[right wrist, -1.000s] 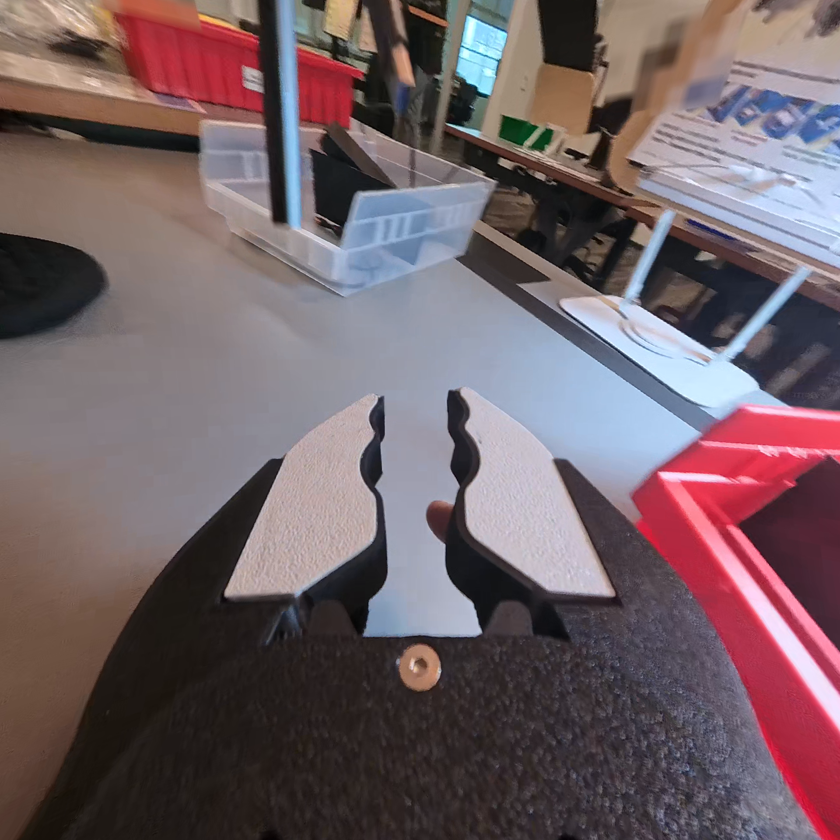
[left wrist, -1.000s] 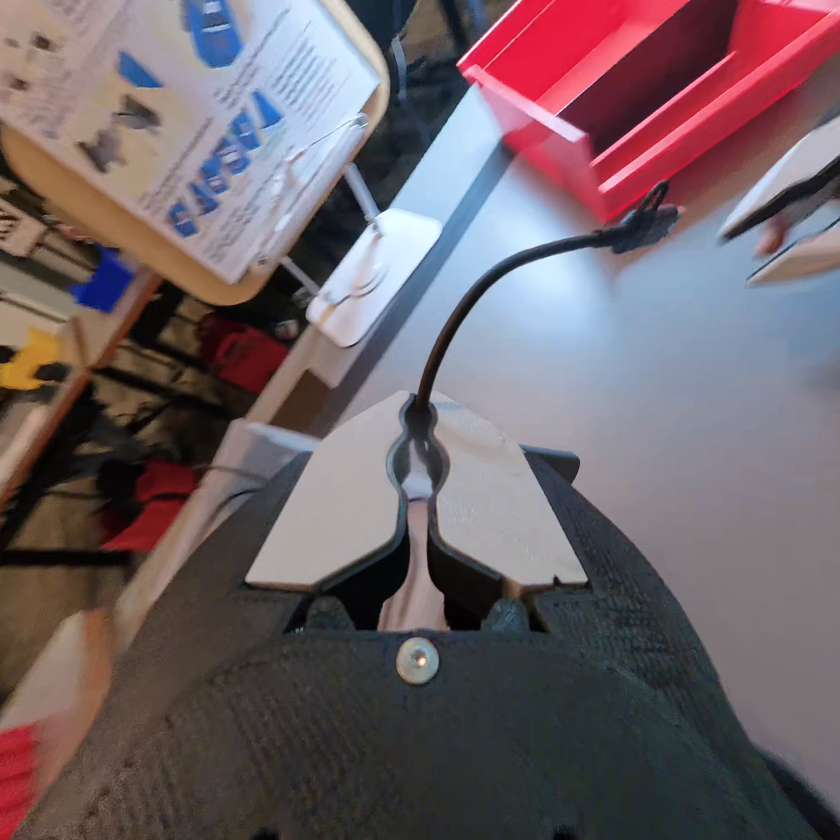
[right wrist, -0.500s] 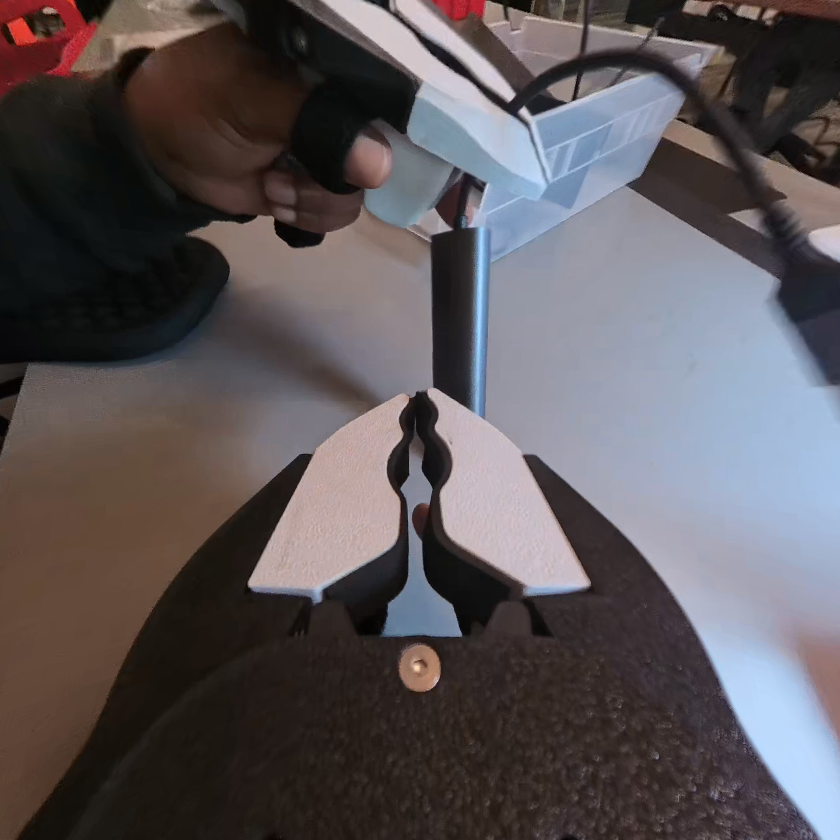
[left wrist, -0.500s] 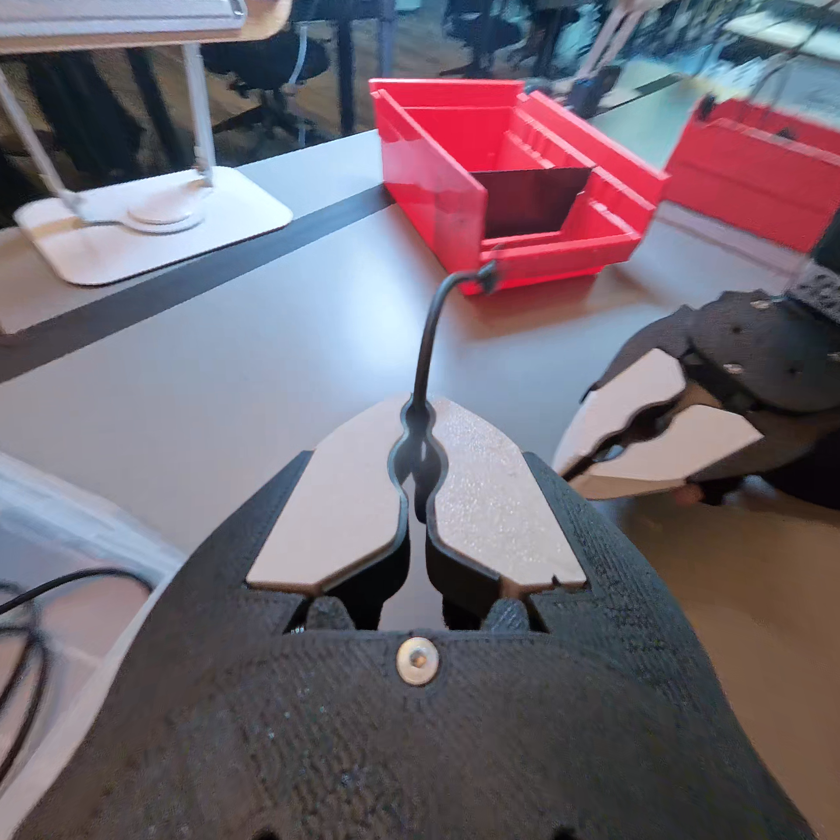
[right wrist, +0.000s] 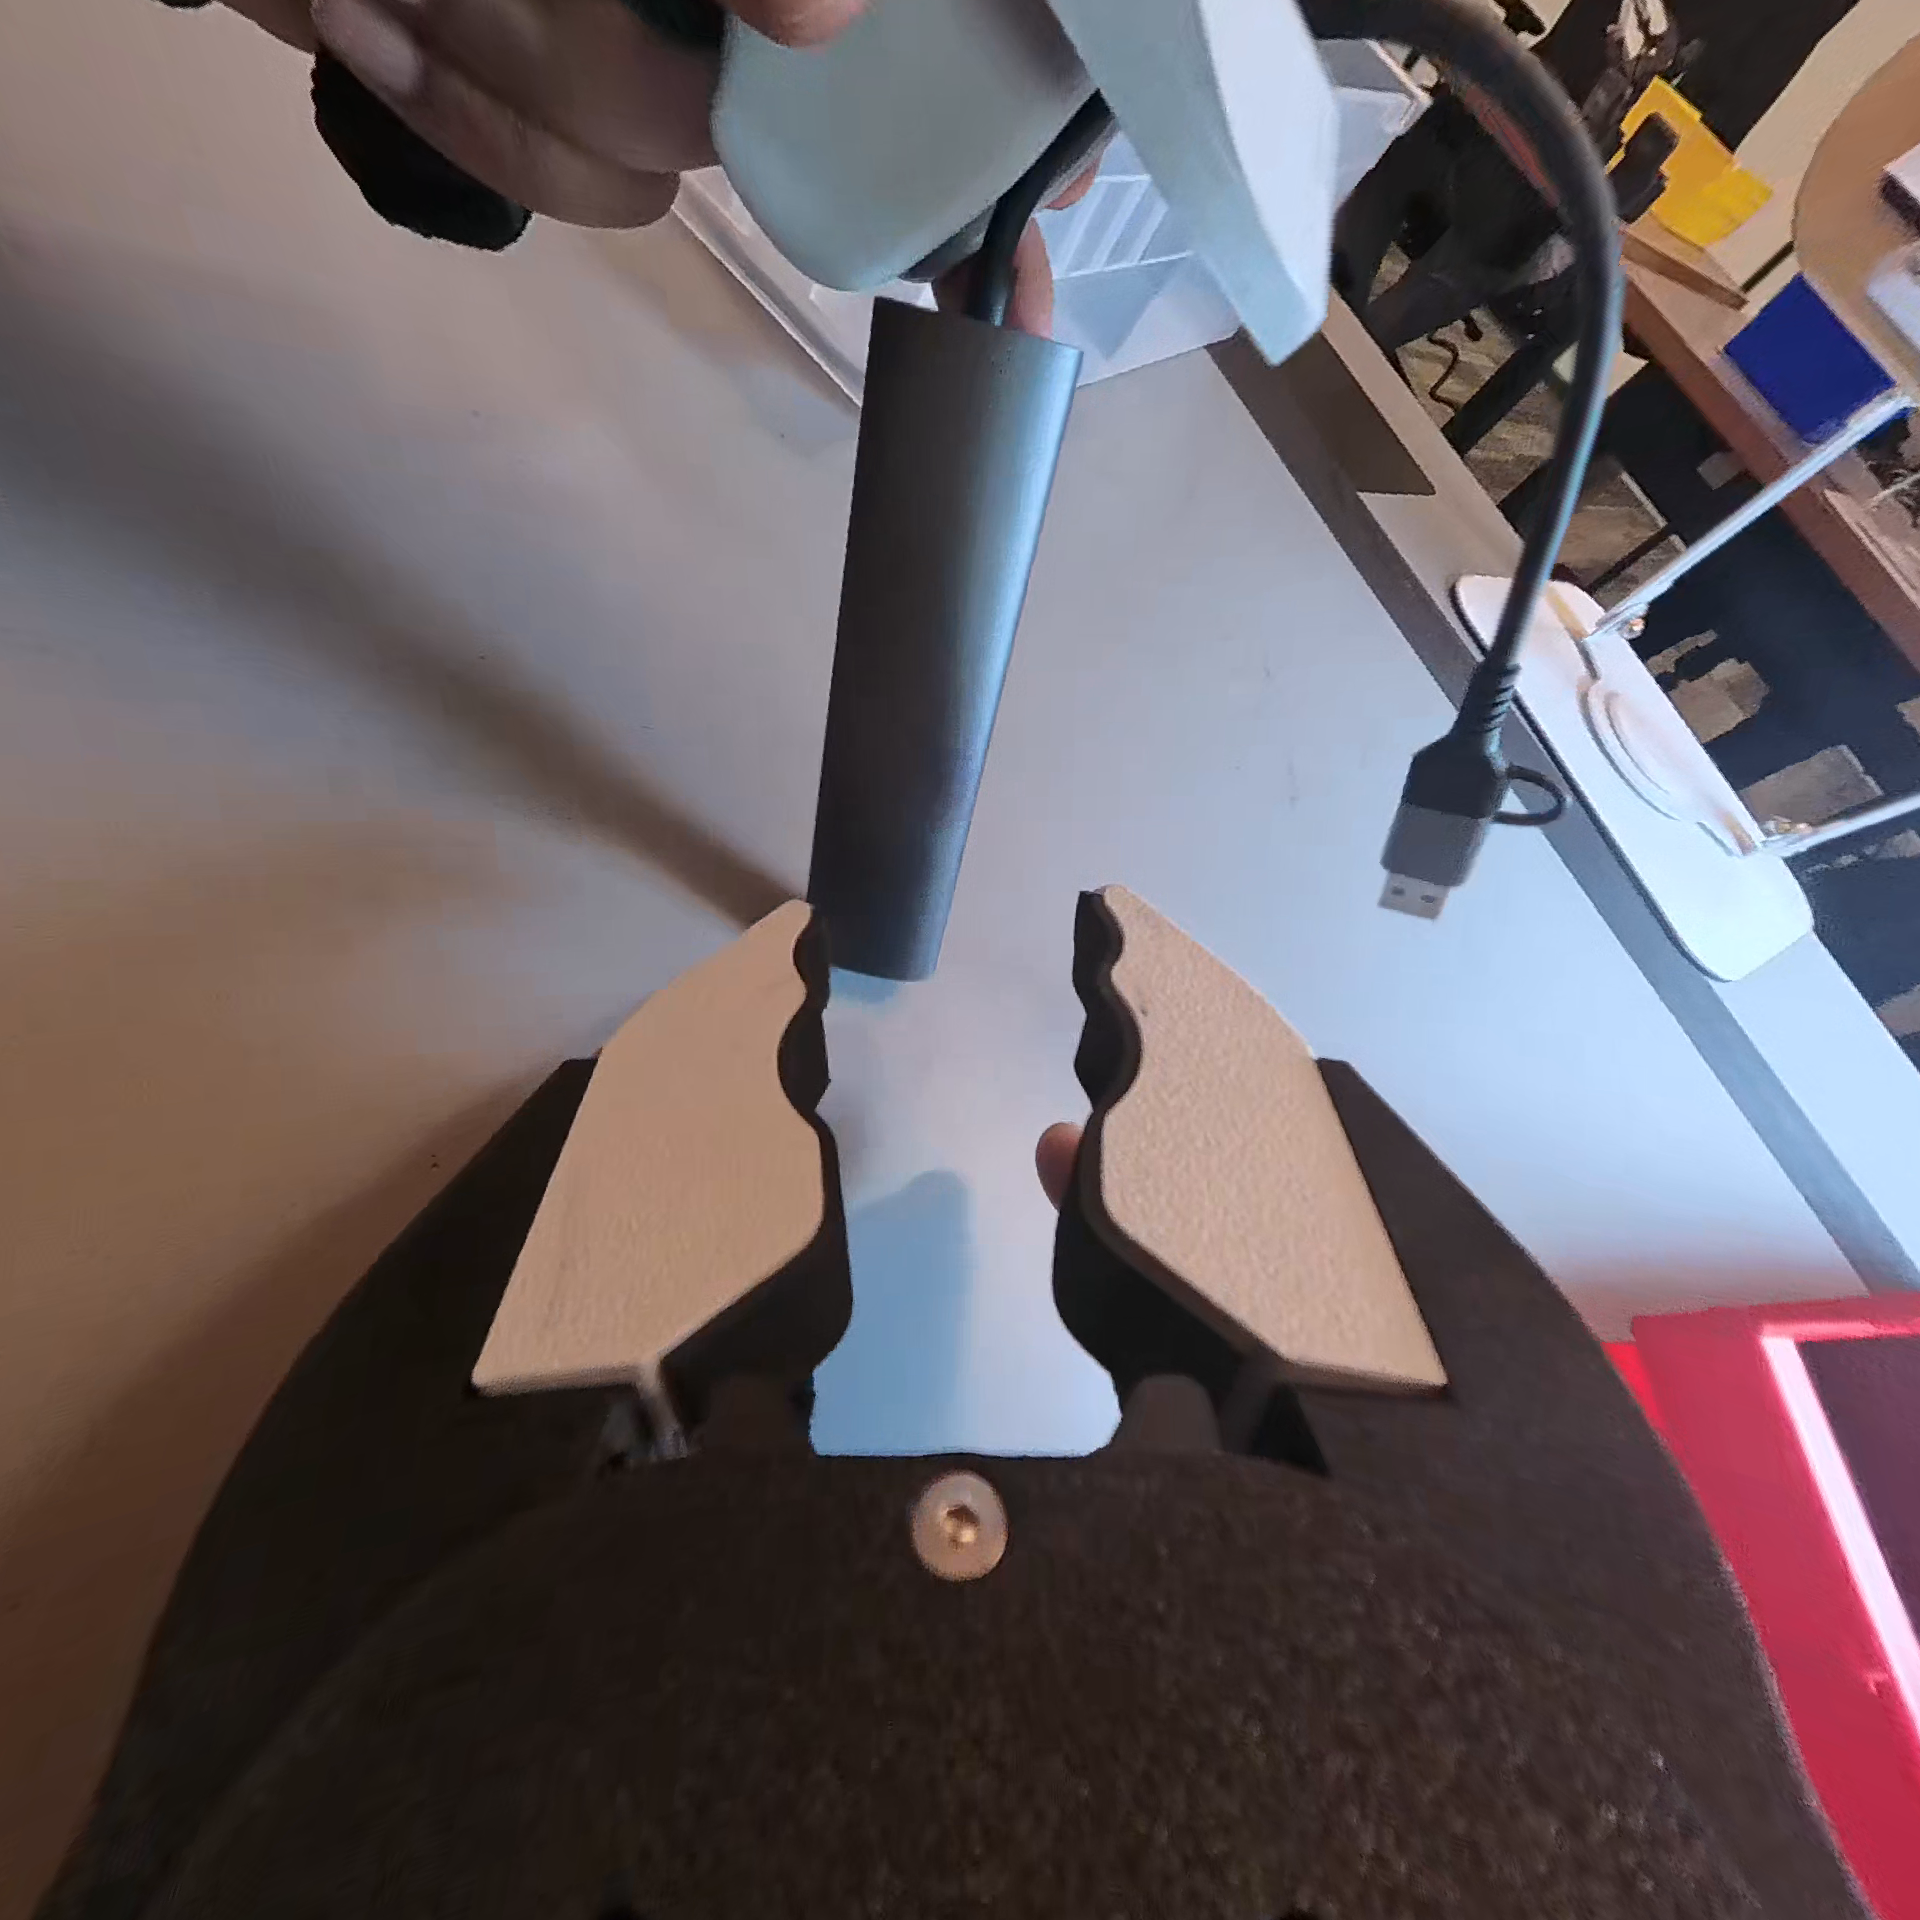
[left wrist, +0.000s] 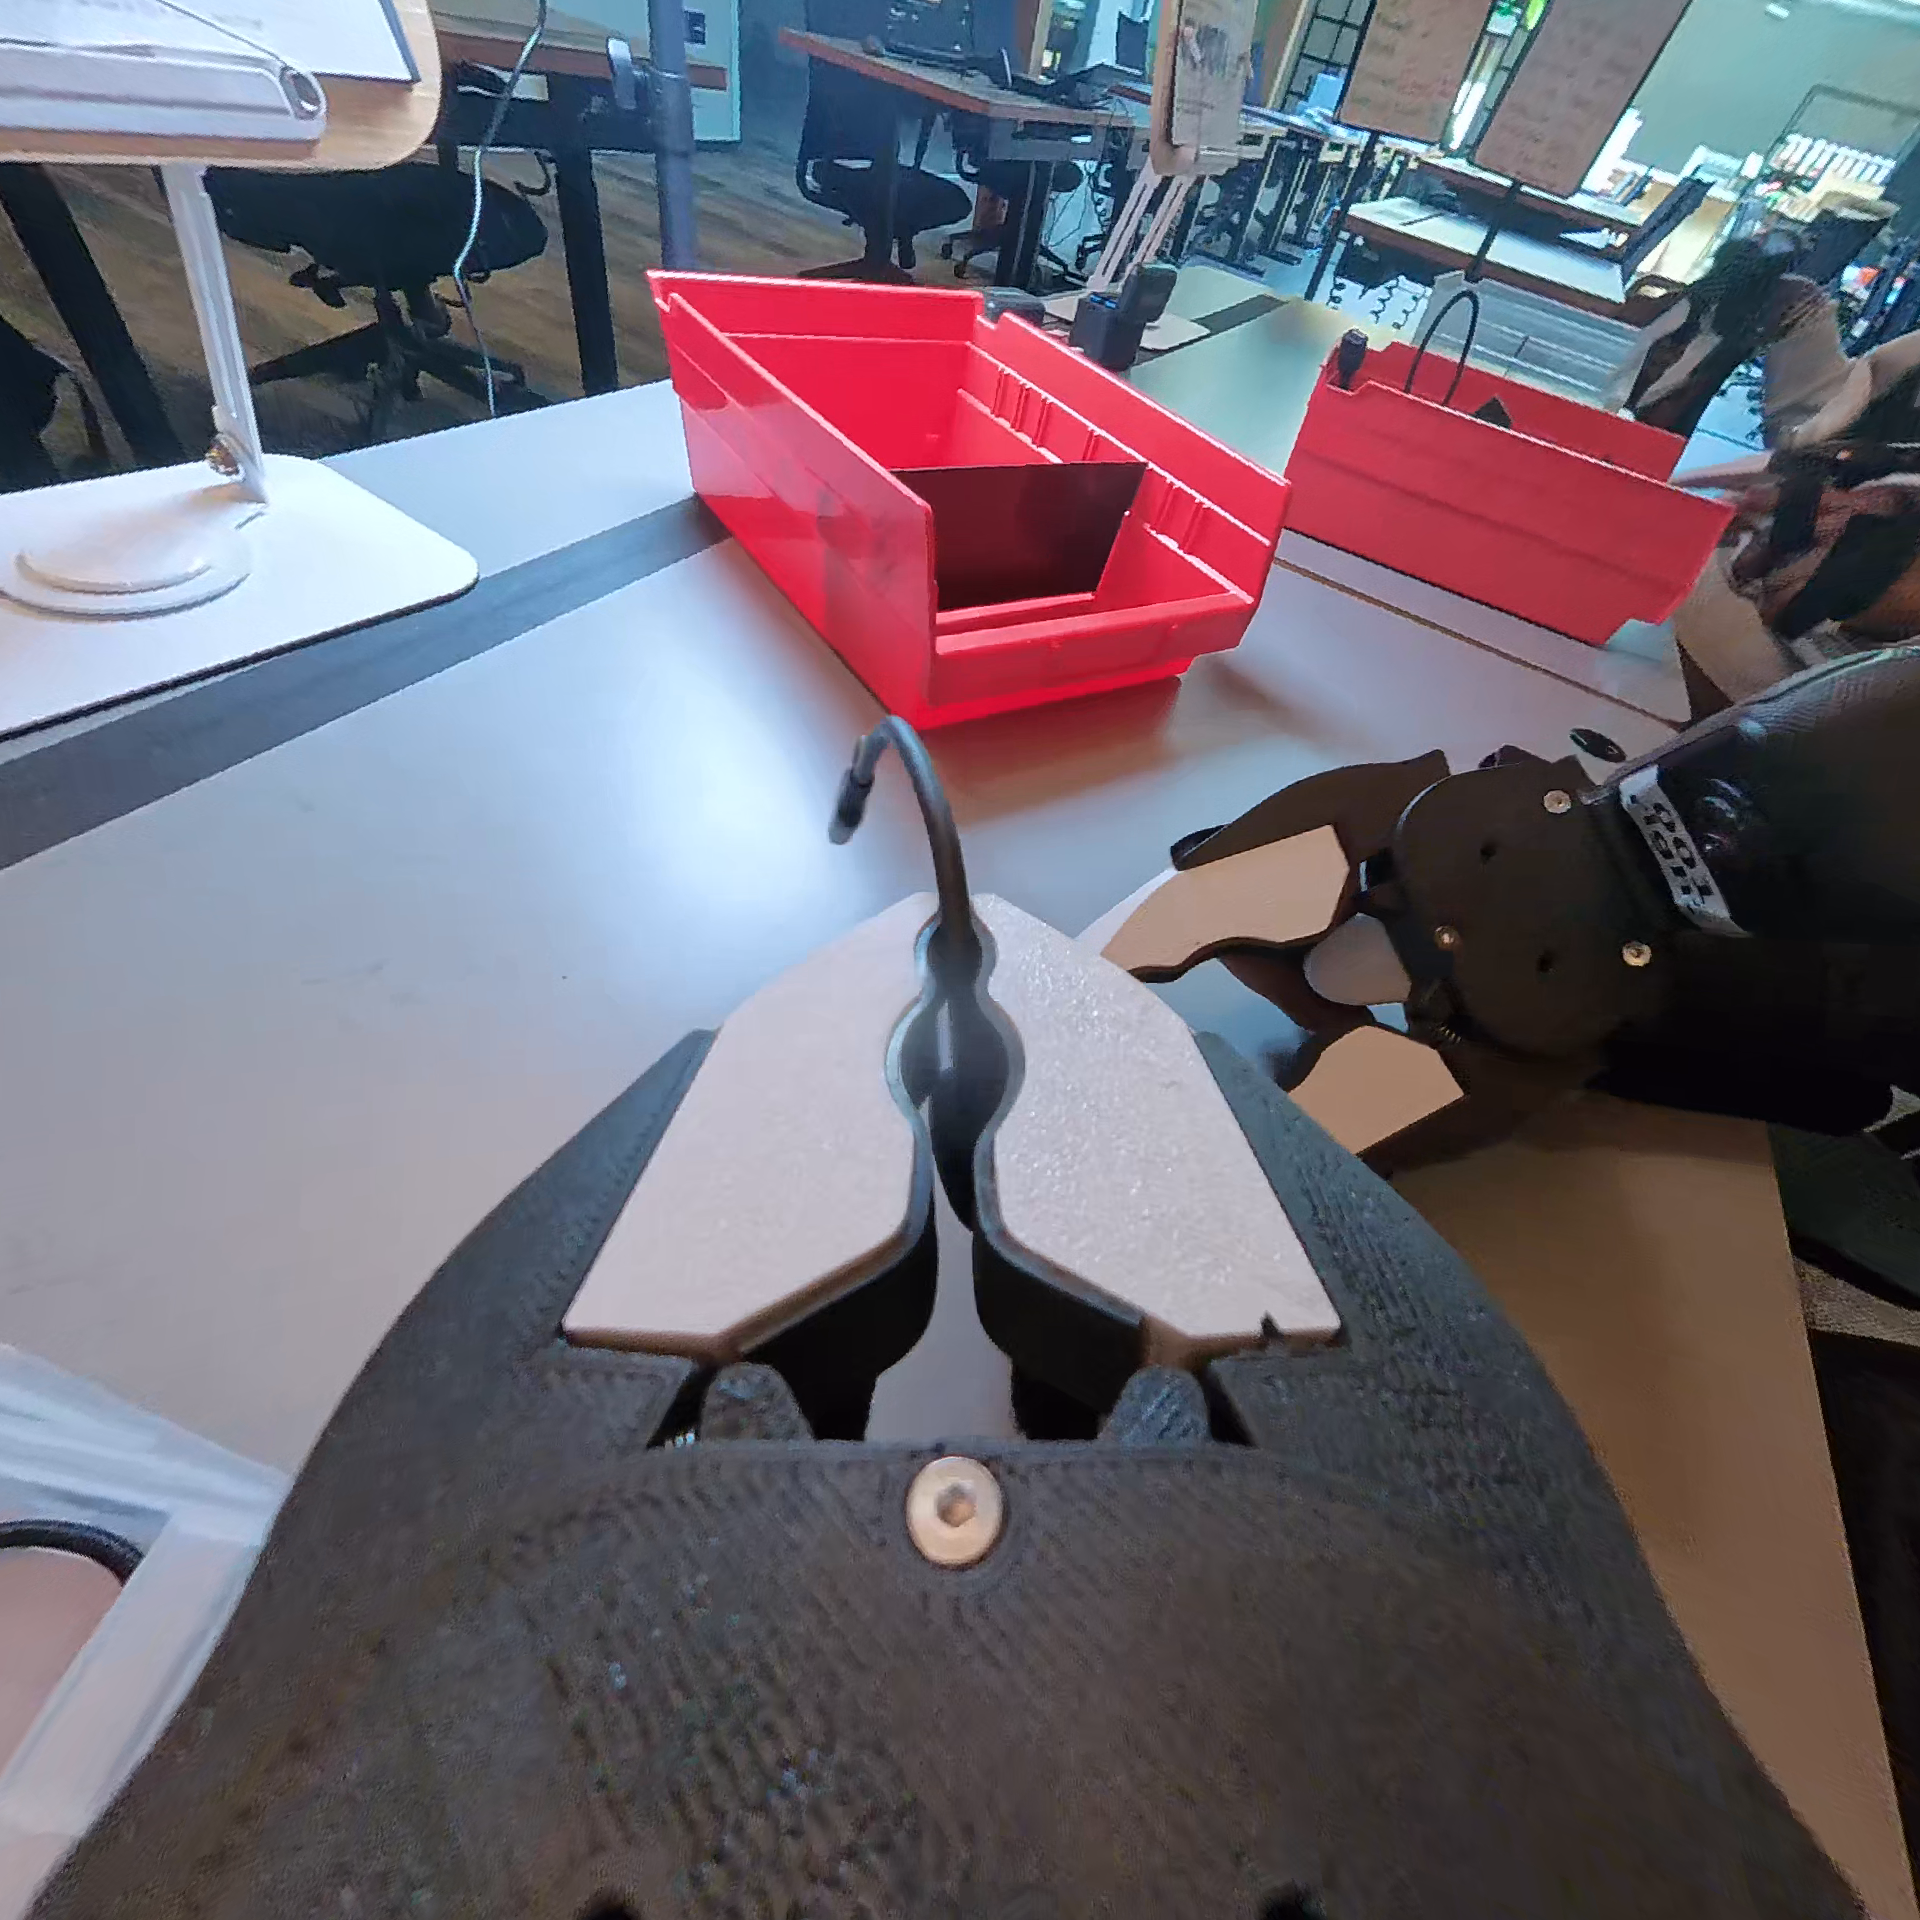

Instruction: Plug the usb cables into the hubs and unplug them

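Observation:
My left gripper (left wrist: 951, 930) is shut on a thin black cable (left wrist: 932, 810) that arcs up and forward to a plug (left wrist: 850, 802). In the right wrist view the left gripper (right wrist: 1039, 114) is at the top, and a dark grey hub (right wrist: 935, 644) hangs upright from it by that cable. The cable loops right and down to a free USB plug (right wrist: 1432, 847). My right gripper (right wrist: 951, 935) is open, and the hub's lower end sits just inside its left fingertip (right wrist: 790, 935). The right gripper also shows open at the right of the left wrist view (left wrist: 1226, 997). The left wrist view does not show the hub.
A red bin (left wrist: 790, 488) with a black divider stands ahead on the grey table, and a second red bin (left wrist: 1486, 509) stands farther right. A white lamp base (left wrist: 312, 561) is at the far left edge. A clear bin (left wrist: 104, 1475) is near left. The tips of one gripper are about 9 cm away from the tips of the other.
My right gripper has gone from nearly shut to open and has moved up to the hub's lower end. The left gripper has kept hold of the cable and turned right over the table.

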